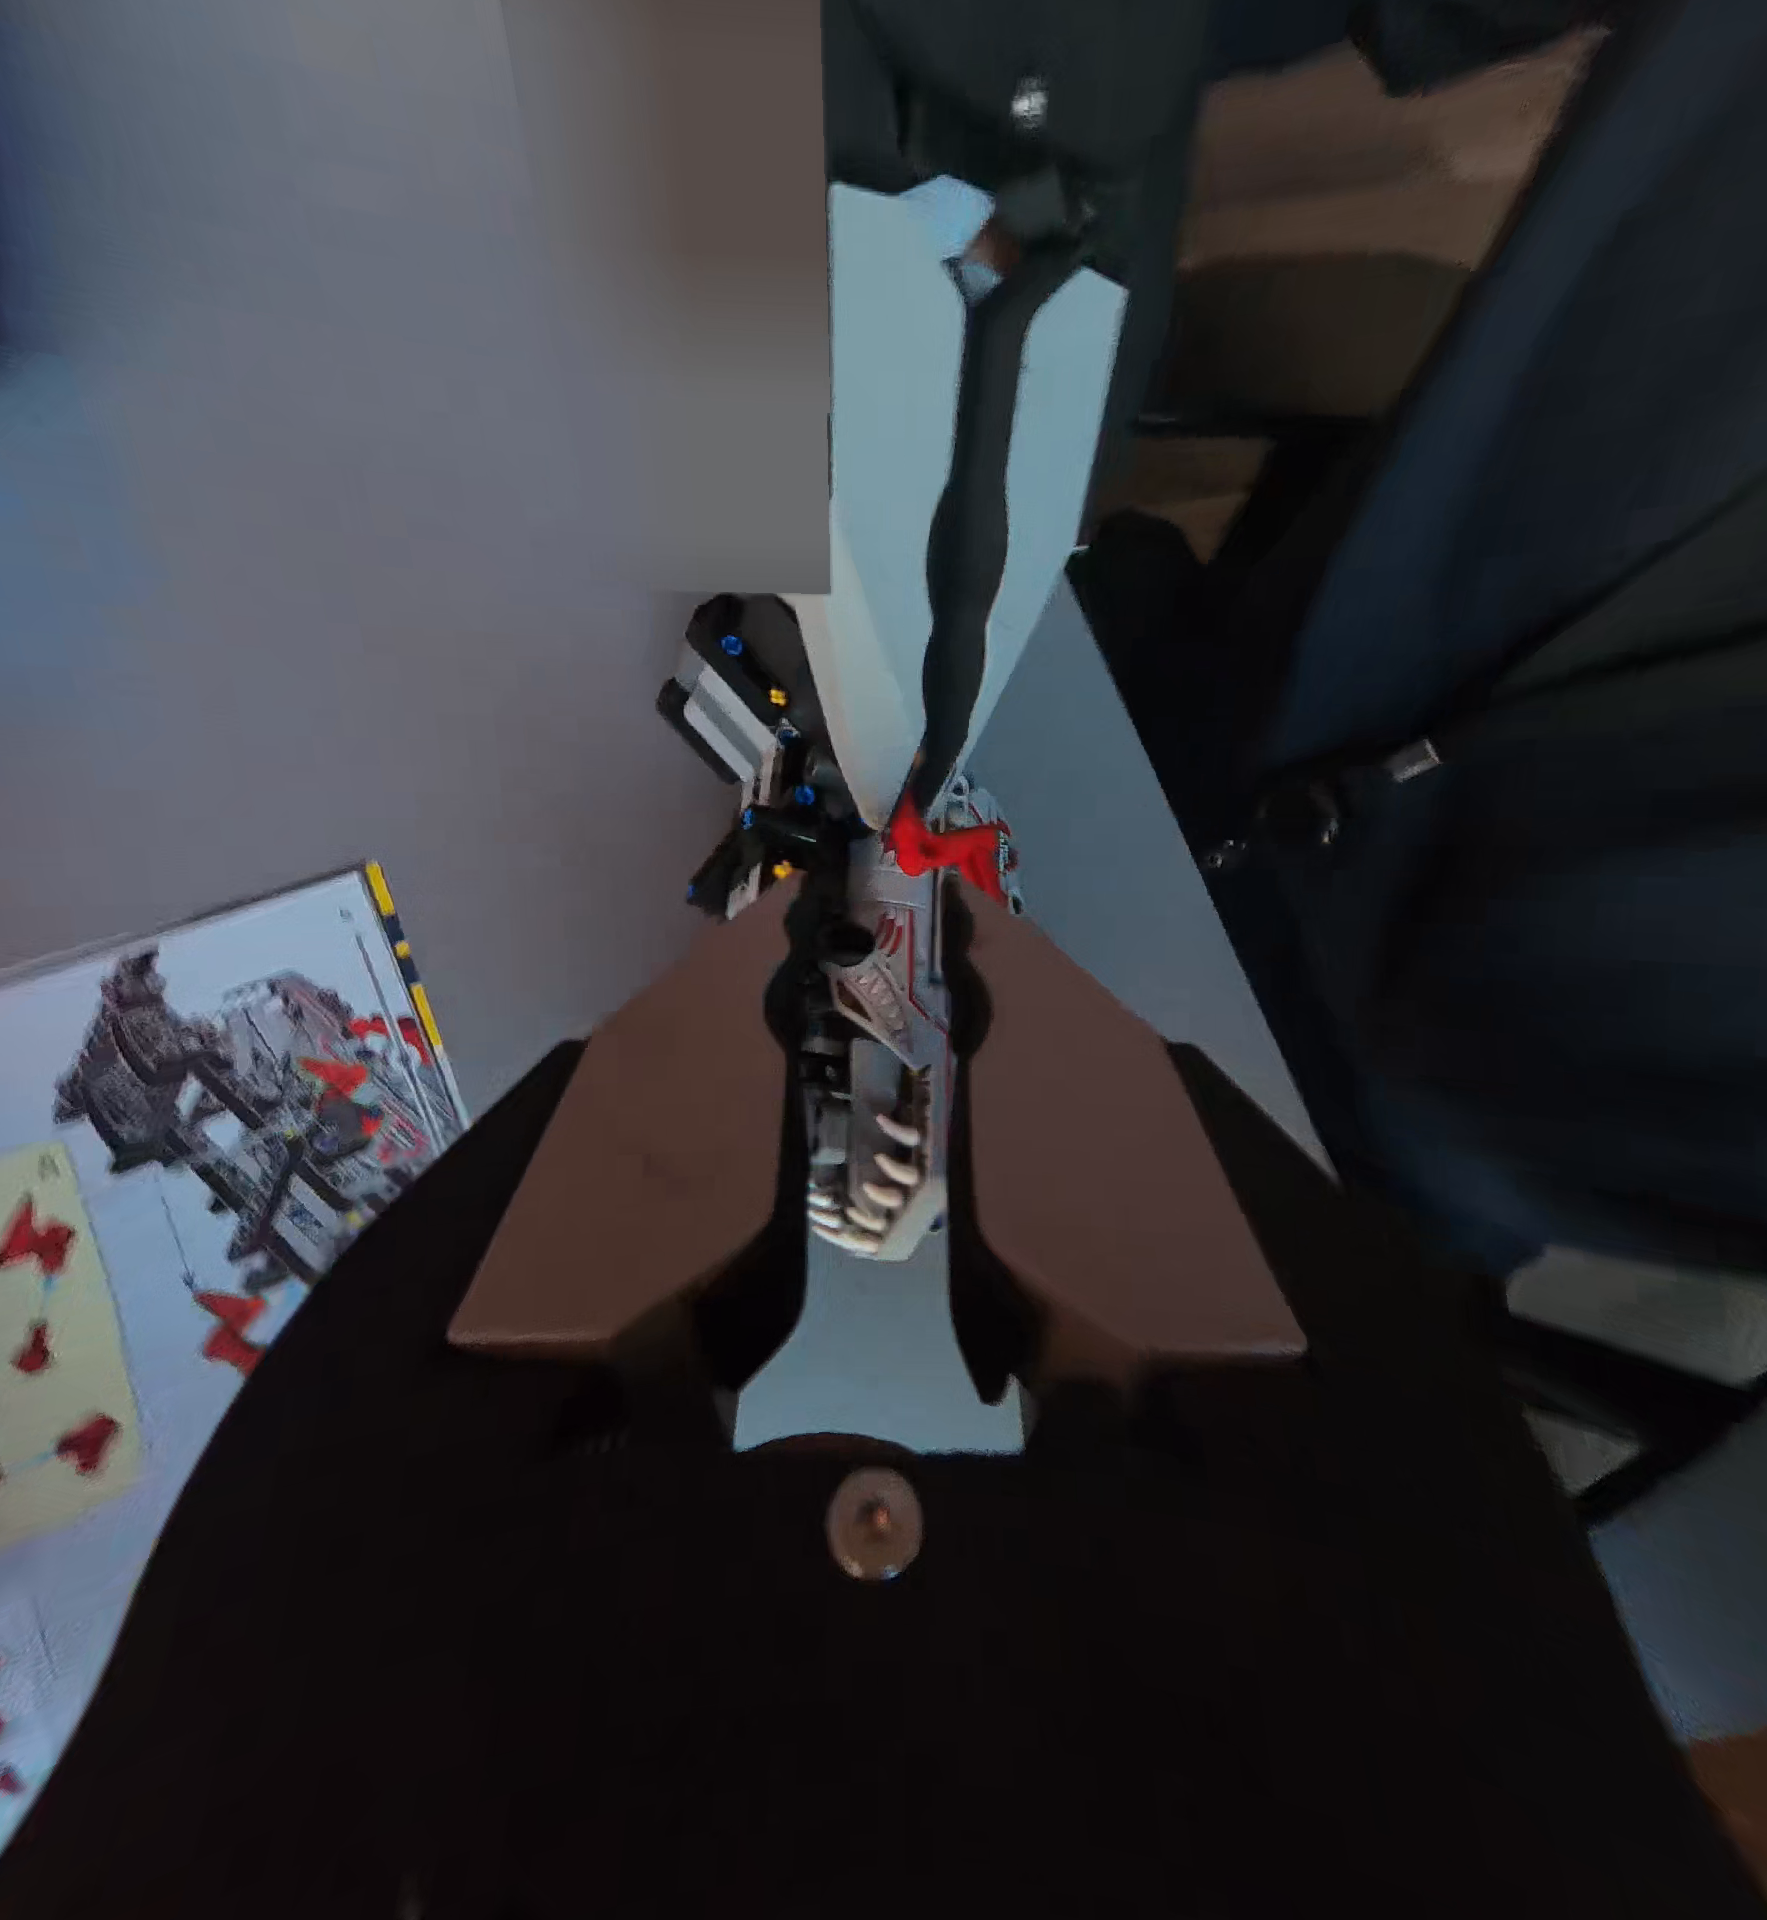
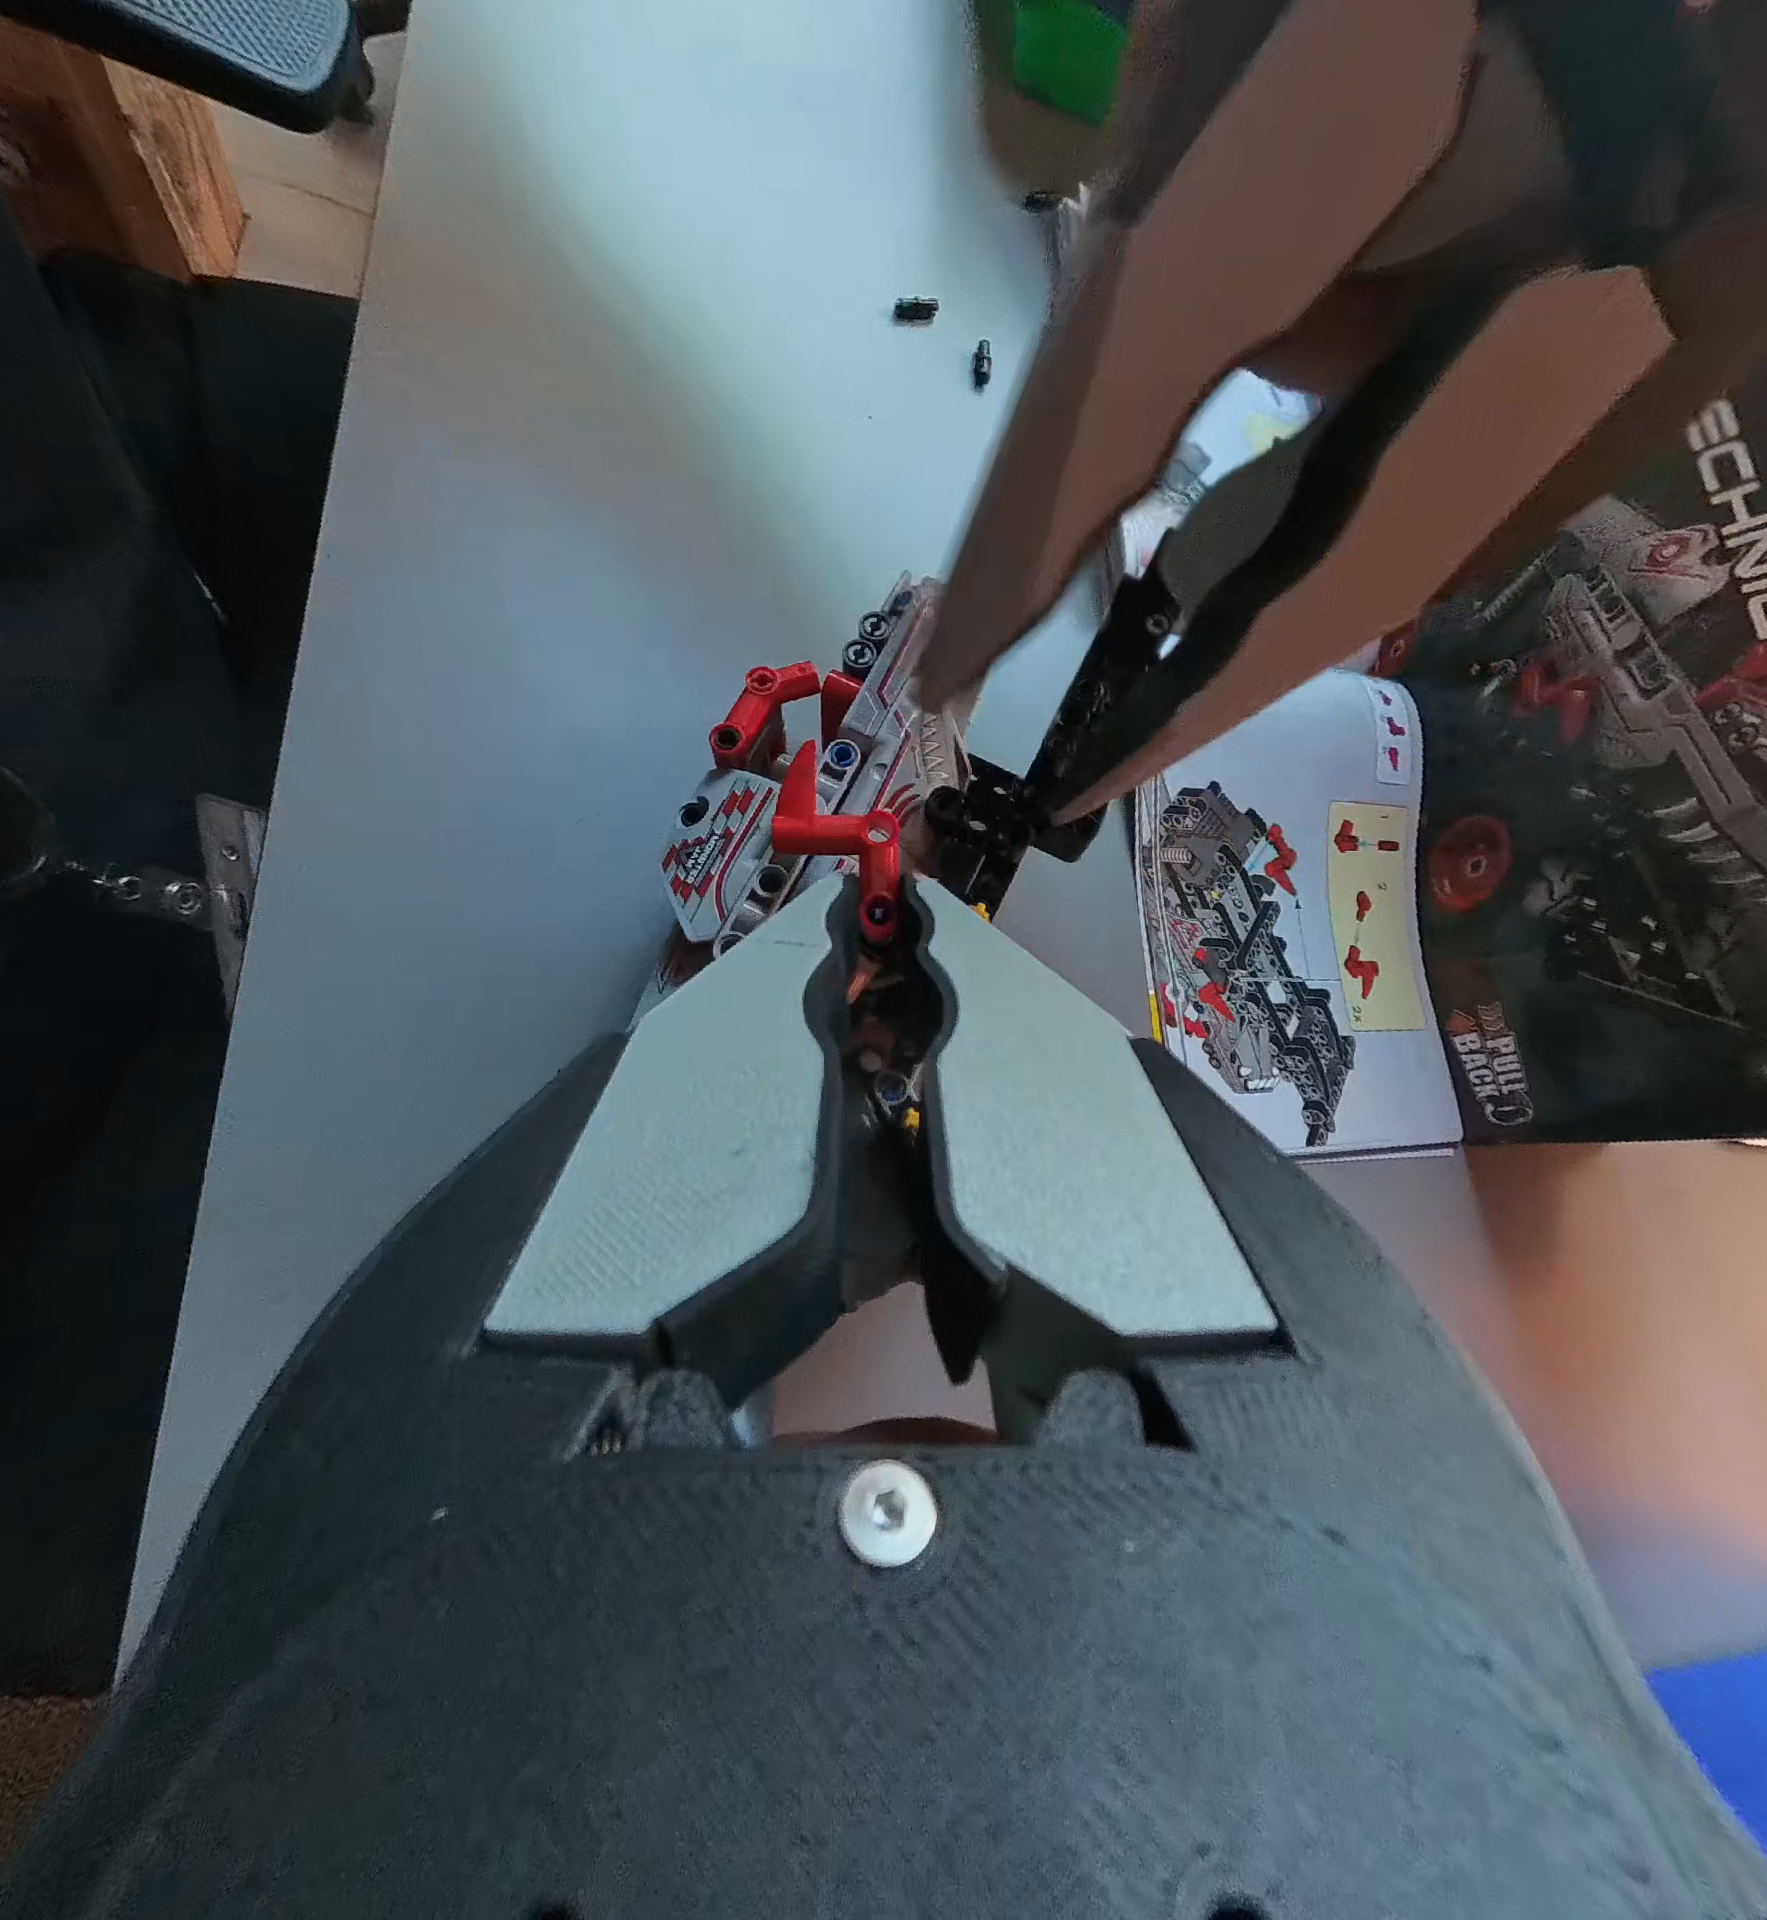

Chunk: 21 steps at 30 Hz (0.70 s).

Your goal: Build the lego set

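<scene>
1. The white tabletop (image 2: 567,436) carries everything and runs away from the right wrist camera; a dark chair (image 1: 1585,831) stands beside its edge.
2. A dark printed box (image 2: 1637,831) lies at the right of the right wrist view, partly under an open instruction booklet (image 2: 1294,935). The same booklet (image 1: 183,1143) shows at the lower left of the left wrist view.
3. The left tool (image 1: 874,997) has brown finger plates and is clamped on the lego model (image 1: 879,1081), gripping its grey, toothed body from both sides. In the right wrist view this tool (image 2: 993,748) reaches in from the upper right, one fingertip against the grey panel and the other against the black beams.
4. The right tool (image 2: 879,914) has grey finger plates. Its tips are nearly together and pinch the lower end of a red angled connector (image 2: 858,831). In the left wrist view it (image 1: 915,800) appears edge-on, coming down from above onto the red part (image 1: 926,842).
5. The lego model (image 2: 858,748) sits near the middle of the tabletop, just beside the booklet; whether it rests on the surface or is lifted cannot be told.
6. A second red angled piece (image 2: 765,707) sits on the model's far side.
7. Two small black pins (image 2: 918,308) lie loose on the tabletop, well apart from the model.
</scene>
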Available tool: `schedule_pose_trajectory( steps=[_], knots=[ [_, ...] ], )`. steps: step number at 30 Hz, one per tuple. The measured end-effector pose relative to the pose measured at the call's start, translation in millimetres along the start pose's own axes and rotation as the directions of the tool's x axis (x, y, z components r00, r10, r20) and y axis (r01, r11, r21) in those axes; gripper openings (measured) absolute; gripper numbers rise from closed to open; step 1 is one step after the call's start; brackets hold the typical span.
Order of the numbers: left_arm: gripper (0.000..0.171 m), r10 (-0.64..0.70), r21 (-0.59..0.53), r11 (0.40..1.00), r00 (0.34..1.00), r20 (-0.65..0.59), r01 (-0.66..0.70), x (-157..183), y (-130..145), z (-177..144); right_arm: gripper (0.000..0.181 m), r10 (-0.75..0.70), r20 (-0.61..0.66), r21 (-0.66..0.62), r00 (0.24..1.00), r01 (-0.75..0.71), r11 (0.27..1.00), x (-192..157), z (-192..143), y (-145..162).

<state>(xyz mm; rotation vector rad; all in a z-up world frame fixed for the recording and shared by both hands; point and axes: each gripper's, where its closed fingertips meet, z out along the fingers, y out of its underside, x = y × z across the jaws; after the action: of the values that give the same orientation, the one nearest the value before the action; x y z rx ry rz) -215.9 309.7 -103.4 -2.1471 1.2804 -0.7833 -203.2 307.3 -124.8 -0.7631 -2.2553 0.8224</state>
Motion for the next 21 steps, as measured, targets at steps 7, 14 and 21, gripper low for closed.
schedule_pose_trajectory(
  steps=[7, 14, 21],
  knots=[
    [0.018, -0.196, -0.05, 0.979, 0.98, 0.016, 0.197, 10.9, 0.0, 26.7, 0.004, 0.017, -0.041, 0.023, 0.999, -0.016, 1.0, 1.0, -1.3, 0.4],
    [0.014, -0.263, -0.06, 0.963, 0.965, 0.022, 0.264, 7.8, -0.3, 31.0, 0.004, 0.043, -0.093, 0.056, 0.995, -0.038, 0.998, 1.3, -6.7, 1.5],
    [0.011, -0.316, -0.044, 0.948, 0.949, 0.011, 0.316, 7.2, -0.1, 35.4, 0.004, 0.025, -0.132, 0.078, 0.991, -0.015, 0.997, 2.1, -5.9, 1.9]
  ],
)
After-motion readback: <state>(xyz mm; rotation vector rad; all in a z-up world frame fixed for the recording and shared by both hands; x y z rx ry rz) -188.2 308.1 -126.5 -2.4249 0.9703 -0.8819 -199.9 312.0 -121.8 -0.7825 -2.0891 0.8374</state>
